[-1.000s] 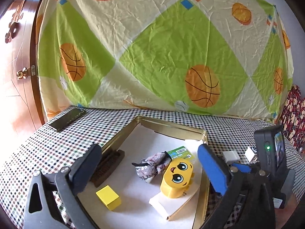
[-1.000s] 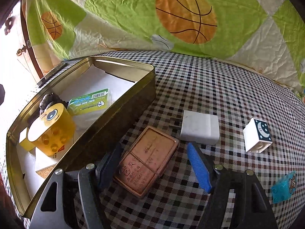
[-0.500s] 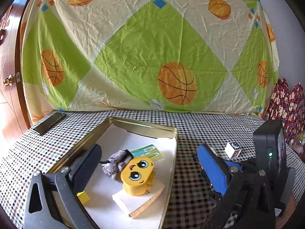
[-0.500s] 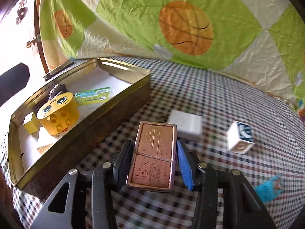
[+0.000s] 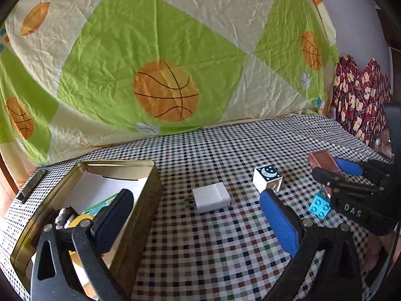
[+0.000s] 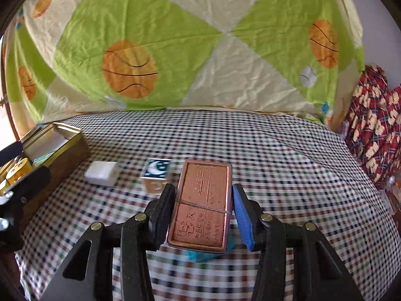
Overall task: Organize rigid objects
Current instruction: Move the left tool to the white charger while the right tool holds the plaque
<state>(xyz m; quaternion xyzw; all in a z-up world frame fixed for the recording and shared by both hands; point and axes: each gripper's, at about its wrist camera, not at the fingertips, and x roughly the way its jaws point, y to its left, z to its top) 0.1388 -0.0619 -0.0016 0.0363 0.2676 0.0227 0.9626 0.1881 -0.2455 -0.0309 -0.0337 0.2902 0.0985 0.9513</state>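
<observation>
Right gripper (image 6: 203, 209) is clamped across the long sides of the copper-coloured block (image 6: 202, 204), block lifted clear of the checked tablecloth (image 6: 275, 155), flat face up, nose sticking out past the pads. Grip looks square and centred; don't re-grip.

Landmark = gold tin (image 5: 105, 173). Block is well to the right of the tin, far side of the white charger (image 5: 211, 197) and the moon cube (image 5: 267, 178), with the cyan brick (image 5: 319, 207) just under it.

Left gripper (image 5: 193, 215) is empty with jaws apart, hanging over the tin's right wall; charger lies between its fingers' line of sight, untouched.

My read: block goes into the tin. Carry it high enough to clear cube, charger and the tin wall, keep it level, drop it on bare white liner beside the yellow toy (image 6: 18, 173). Keep the left gripper out of the path.
</observation>
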